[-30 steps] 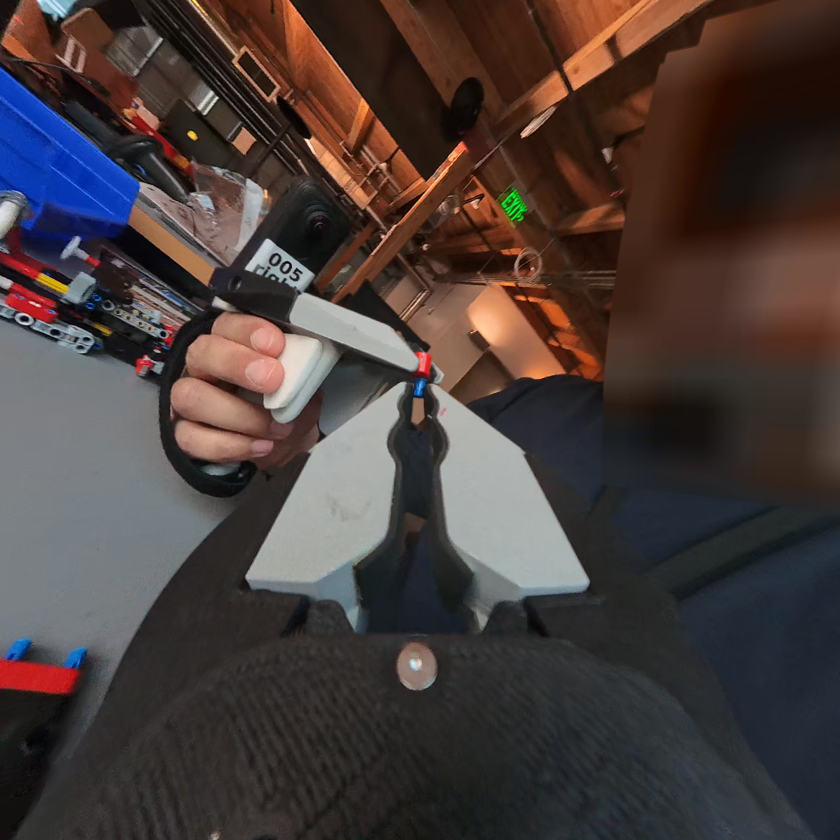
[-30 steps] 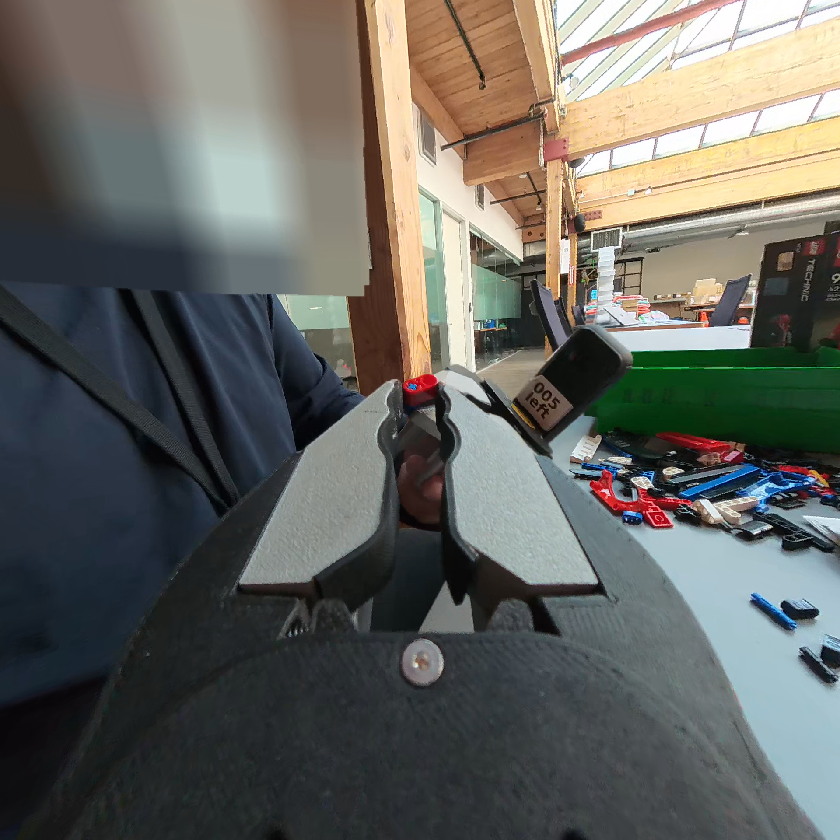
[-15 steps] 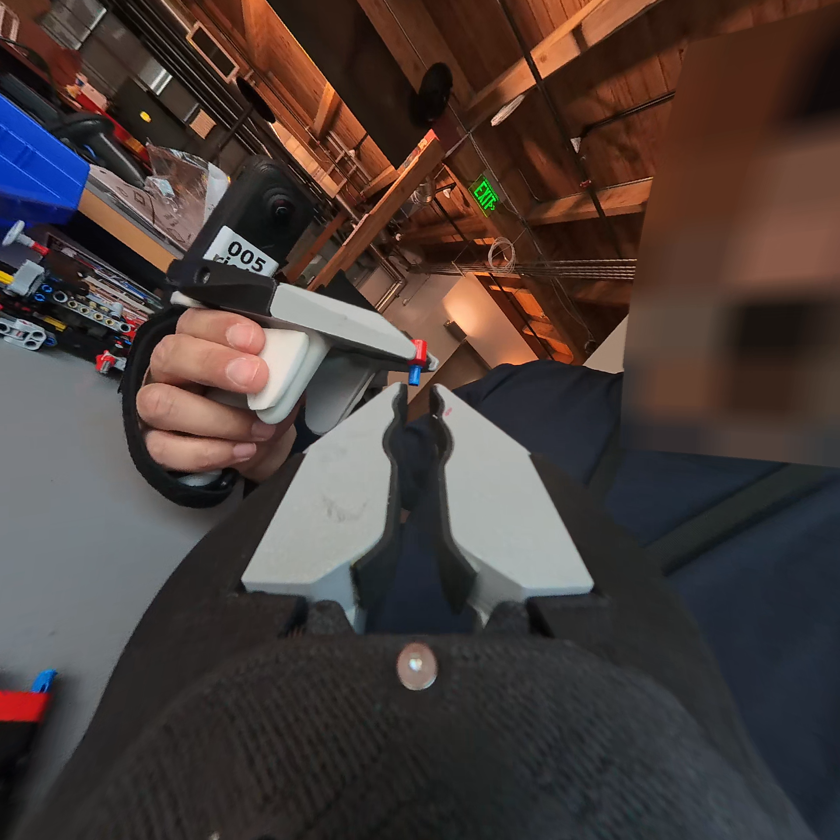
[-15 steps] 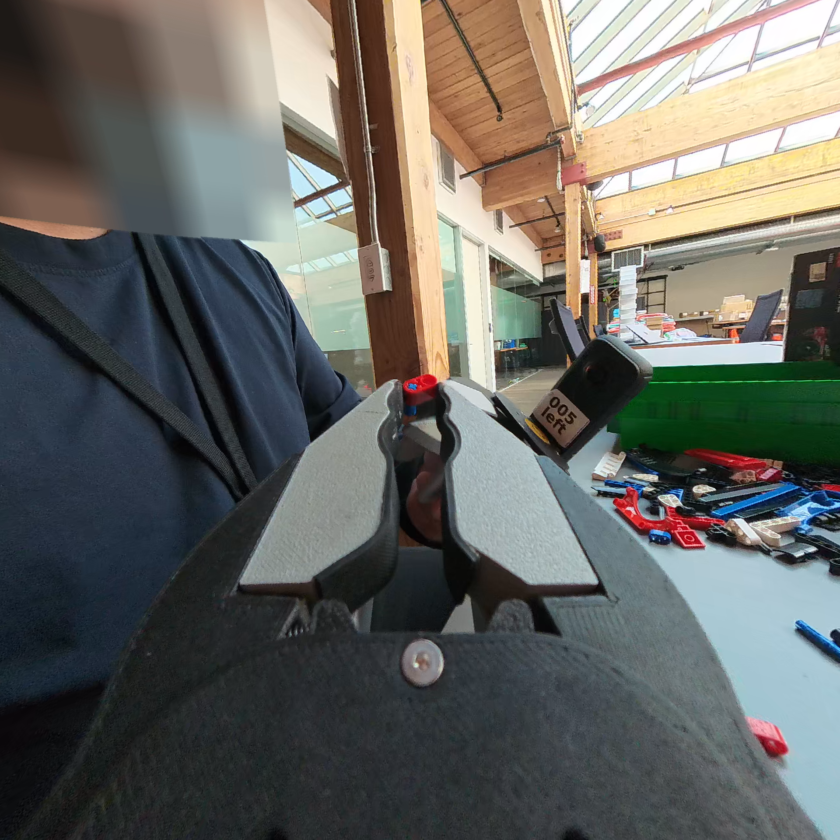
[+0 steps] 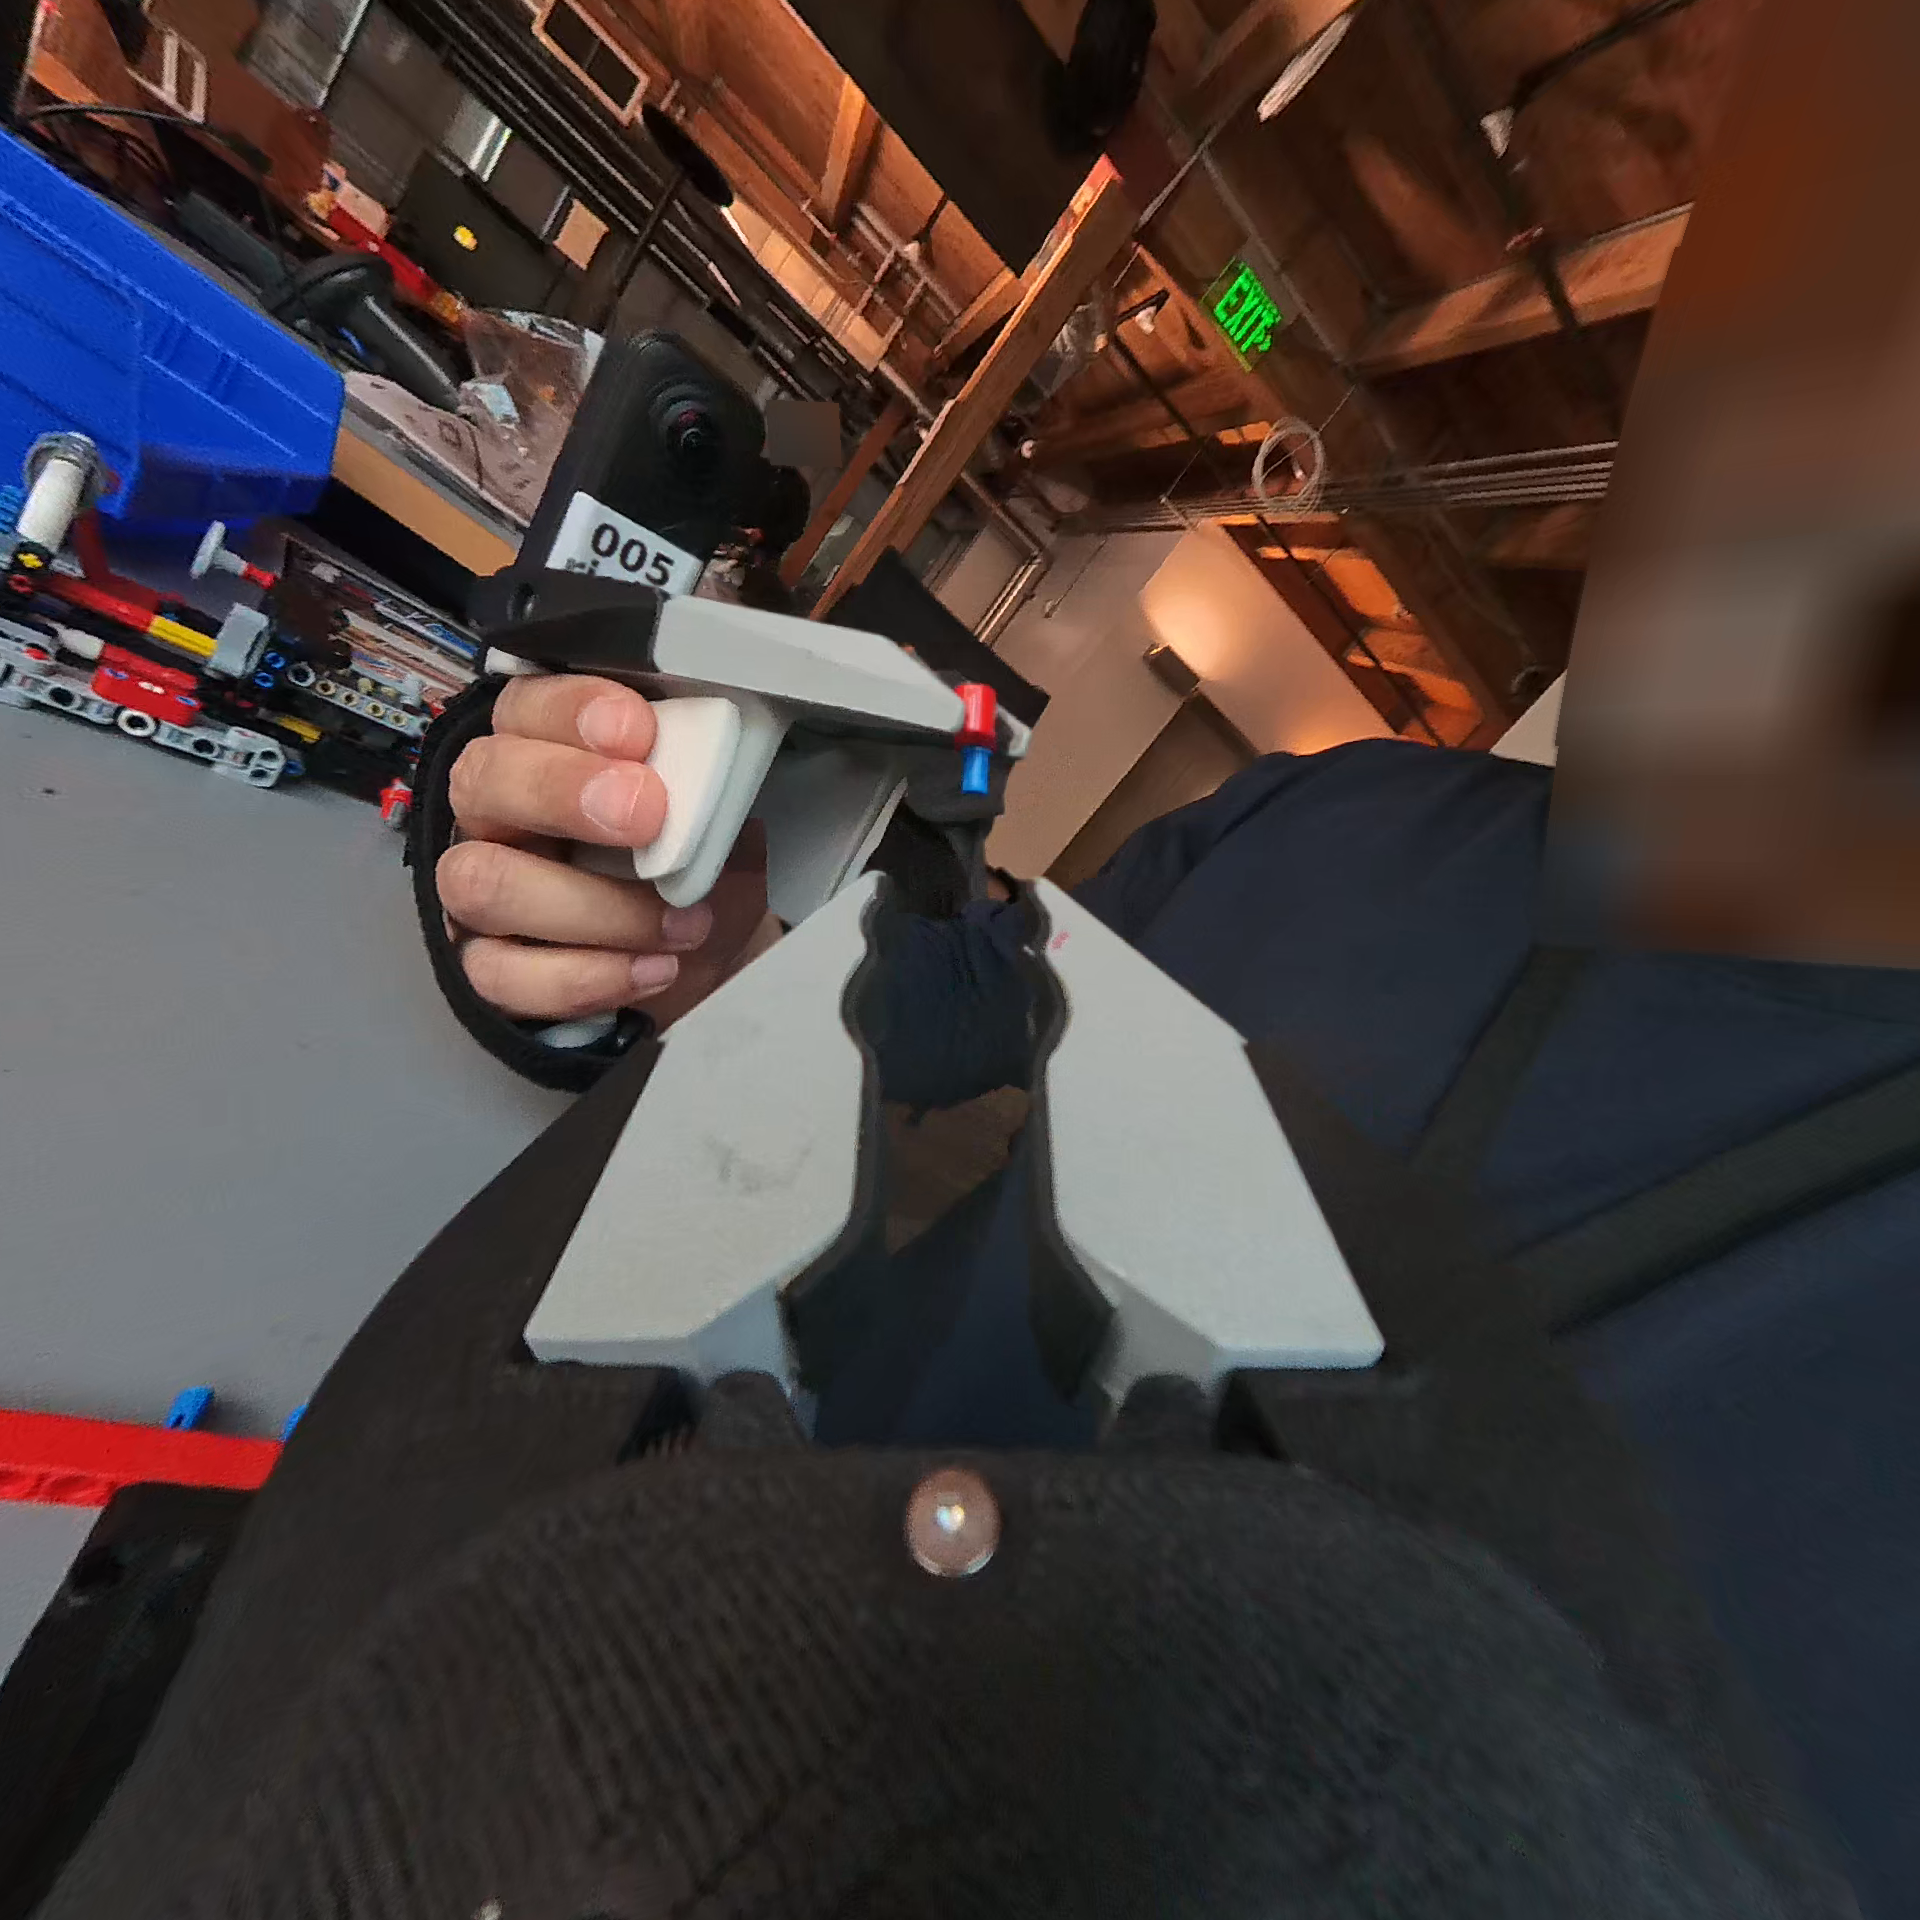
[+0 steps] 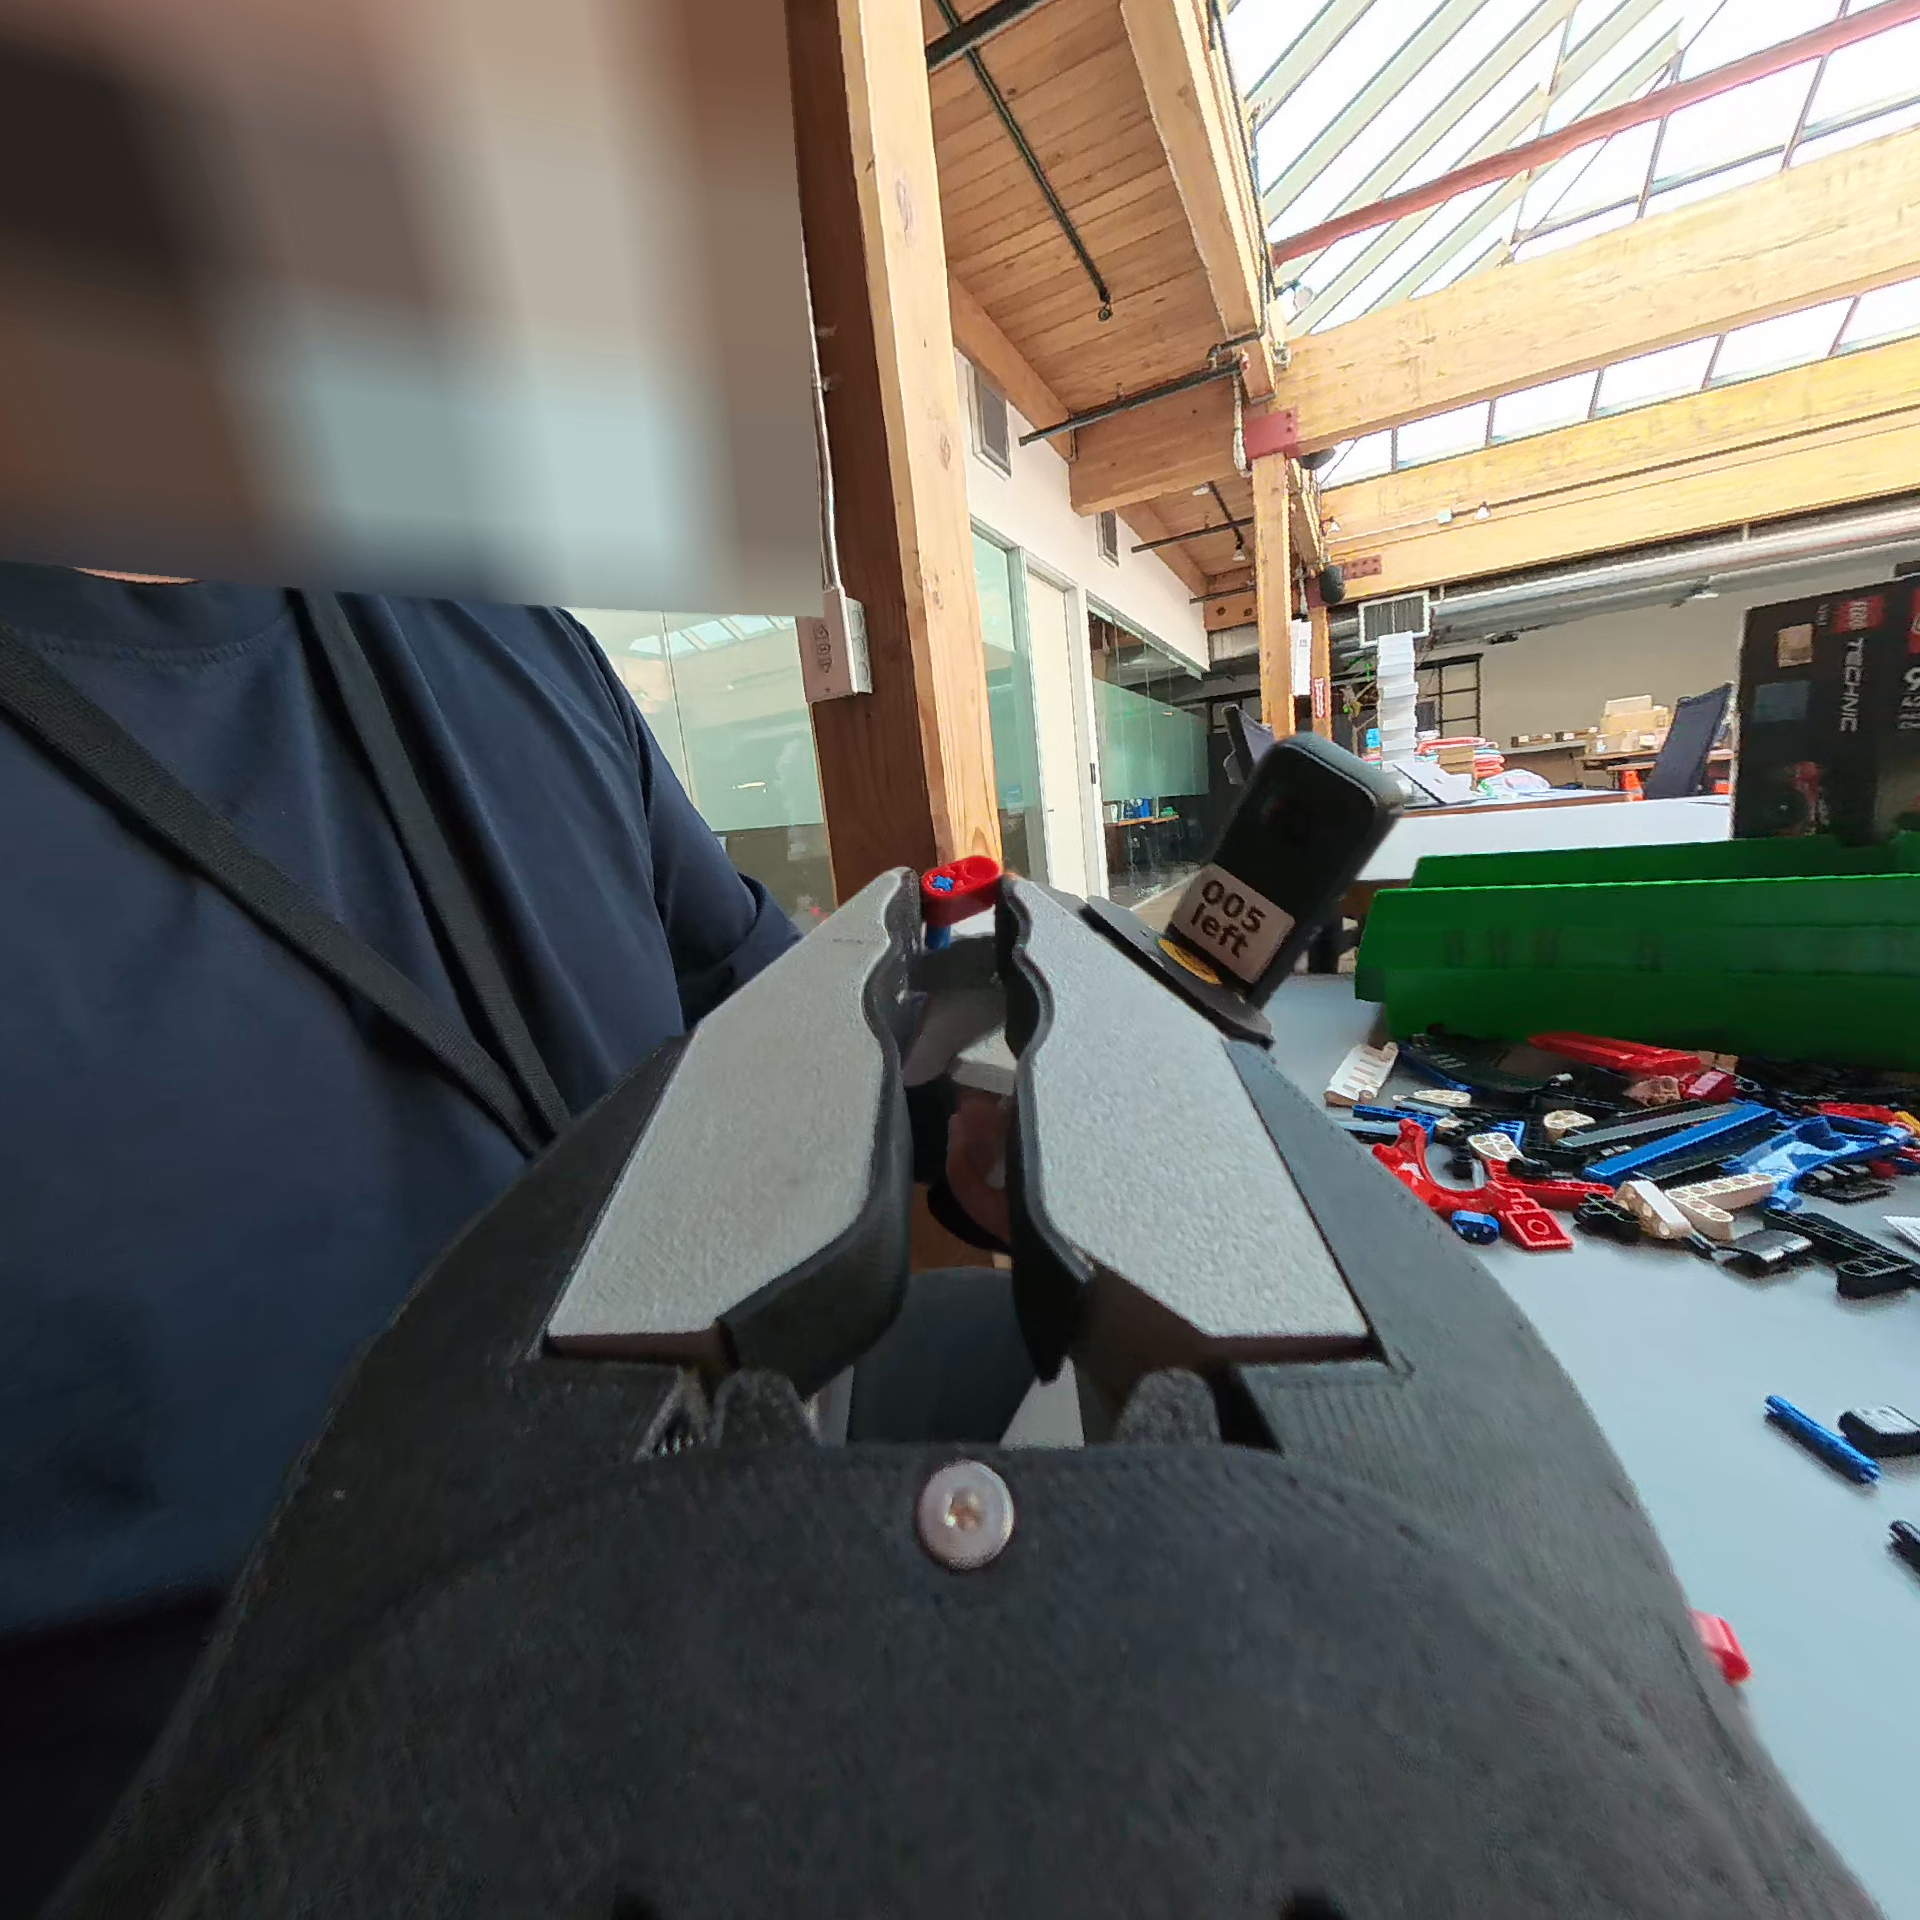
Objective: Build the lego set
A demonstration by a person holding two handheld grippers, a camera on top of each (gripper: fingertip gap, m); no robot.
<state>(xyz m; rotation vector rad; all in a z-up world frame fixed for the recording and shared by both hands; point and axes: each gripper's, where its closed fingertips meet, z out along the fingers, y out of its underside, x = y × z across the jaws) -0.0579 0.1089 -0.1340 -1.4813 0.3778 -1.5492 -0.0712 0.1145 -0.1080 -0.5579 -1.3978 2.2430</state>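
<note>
– What's the right gripper got?
– A small red block with a blue pin through it, pinched at the tips and raised near the person's chest, probably for a closer look.
– And the left gripper?
– Just below that block, fingers apart, gripping nothing.

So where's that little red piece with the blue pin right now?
The little red piece sits pinched at the tips of the right gripper, raised before the person's dark shirt.
</note>
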